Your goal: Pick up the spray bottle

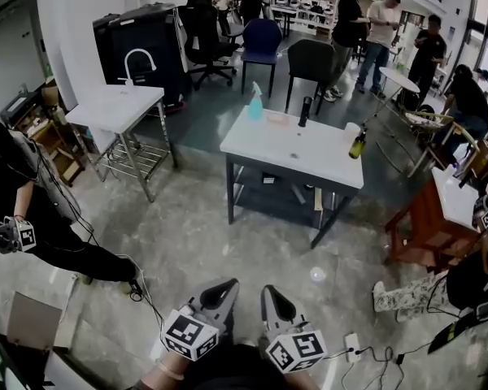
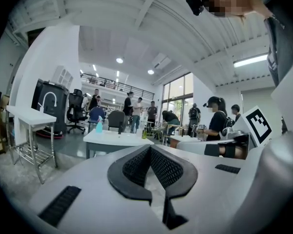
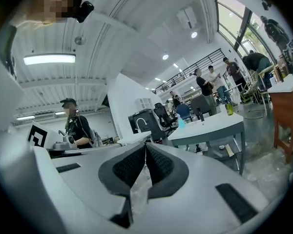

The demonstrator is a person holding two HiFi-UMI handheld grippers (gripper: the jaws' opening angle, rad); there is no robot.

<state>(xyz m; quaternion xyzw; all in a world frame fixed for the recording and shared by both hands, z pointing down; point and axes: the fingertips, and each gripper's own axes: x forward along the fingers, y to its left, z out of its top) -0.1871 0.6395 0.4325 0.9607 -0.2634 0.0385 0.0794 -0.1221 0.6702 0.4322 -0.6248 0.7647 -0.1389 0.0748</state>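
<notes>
Had not begun the pick in earnest. Stood on the floor (image 1: 228,234) well short of the bench (image 1: 293,154), with a stretch of floor between.

Carried the left tool (image 1: 221,292) and the right tool (image 1: 274,299) low and side by side at the bottom of the head view, both aimed roughly toward the bench. Showed the left tool's jaws pressed together at the tips in its own view, with nothing between them. Showed the same on the right: jaws closed tip to tip, empty. Touched nothing.

Spotted the spray bottle (image 1: 255,104), pale blue, standing upright near the far left corner of the bench top. Placed it apart from the dark bottle (image 1: 304,112) further along the far edge, and well apart from the green bottle (image 1: 357,145) at the right end. Found it in both tool views too, small and distant: above and left of the left tool's tips, above and right of the right tool's.

Judged the whole job as ahead: walk up to the bench, open one tool, set its jaws around the bottle, close, lift. Rated the left tool as perhaps the handier one for that corner, though hard to call from this far back.

Noted a blue chair (image 1: 262,41) and several people (image 1: 350,15) beyond the bench, none beside the bottle.
</notes>
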